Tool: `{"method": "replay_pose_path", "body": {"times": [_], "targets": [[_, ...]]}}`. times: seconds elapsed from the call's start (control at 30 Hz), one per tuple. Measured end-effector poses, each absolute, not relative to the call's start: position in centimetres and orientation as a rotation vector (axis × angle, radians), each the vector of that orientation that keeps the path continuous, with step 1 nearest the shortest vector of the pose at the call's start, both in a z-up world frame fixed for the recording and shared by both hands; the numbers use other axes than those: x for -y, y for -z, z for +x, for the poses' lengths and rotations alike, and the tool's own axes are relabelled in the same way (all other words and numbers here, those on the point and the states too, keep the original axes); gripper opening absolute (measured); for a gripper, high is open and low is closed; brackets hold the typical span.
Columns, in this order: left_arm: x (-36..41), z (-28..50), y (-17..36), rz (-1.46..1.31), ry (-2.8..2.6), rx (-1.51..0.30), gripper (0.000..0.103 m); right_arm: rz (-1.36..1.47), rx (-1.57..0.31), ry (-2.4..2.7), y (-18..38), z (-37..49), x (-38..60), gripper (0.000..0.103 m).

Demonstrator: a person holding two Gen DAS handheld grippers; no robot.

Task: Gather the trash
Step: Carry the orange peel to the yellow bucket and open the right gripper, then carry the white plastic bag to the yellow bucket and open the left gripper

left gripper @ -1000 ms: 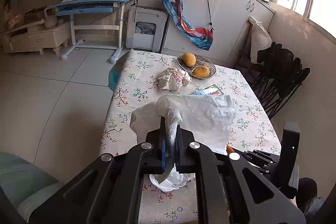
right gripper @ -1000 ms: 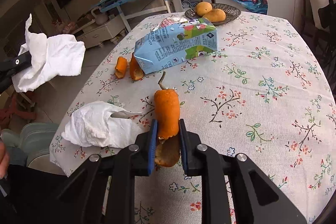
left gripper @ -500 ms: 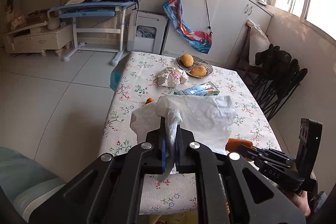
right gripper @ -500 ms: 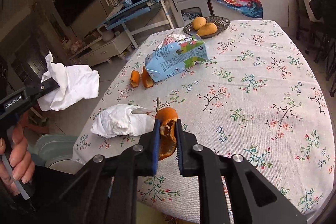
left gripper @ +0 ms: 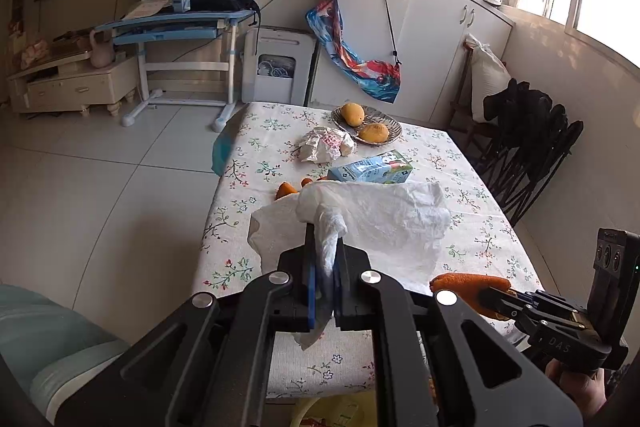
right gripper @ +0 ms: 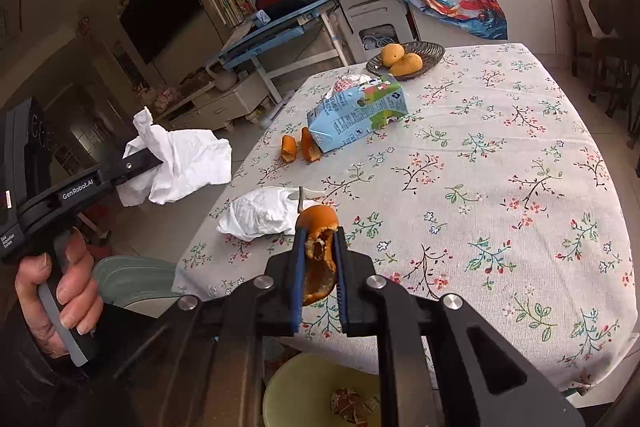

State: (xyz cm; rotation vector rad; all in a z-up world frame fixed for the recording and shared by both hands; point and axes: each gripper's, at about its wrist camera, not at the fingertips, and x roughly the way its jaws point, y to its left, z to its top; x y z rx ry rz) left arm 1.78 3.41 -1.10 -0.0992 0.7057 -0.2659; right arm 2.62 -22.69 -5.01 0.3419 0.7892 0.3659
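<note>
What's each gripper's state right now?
Left gripper: closed on the white tissue, held off the table.
Right gripper: closed on the orange peel, above the yellow bin.

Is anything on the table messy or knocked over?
Yes. The milk carton lies tipped on its side, with two orange peel pieces on the cloth beside it. A crumpled tissue sits near the table's edge, and a crumpled wrapper lies beside the fruit plate.
</note>
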Motion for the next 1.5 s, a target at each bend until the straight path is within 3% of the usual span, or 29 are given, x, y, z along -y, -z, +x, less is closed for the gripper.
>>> {"method": "replay_pose_path", "body": {"times": [0.8,1.0,1.03,1.1,1.5], "targets": [[-4.0,-0.3,0.6,-0.112,0.262,-0.683,0.007,0.163,-1.030,-0.524,9.5,-4.5,16.8,0.015],[-4.2,-1.2,0.6,-0.118,0.262,-0.677,0.007,0.151,-1.056,-0.520,10.2,-4.7,16.4,0.023],[-4.3,-1.3,0.6,-0.119,0.262,-0.676,0.007,0.150,-1.057,-0.518,10.3,-4.7,16.4,0.031],[-4.3,-1.5,0.6,-0.120,0.263,-0.676,0.007,0.149,-1.046,-0.509,10.1,-4.7,16.5,0.036],[-3.9,-3.3,0.8,-0.117,0.278,-0.676,0.007,0.225,-0.871,-0.422,7.3,-5.2,19.2,0.050]]}}
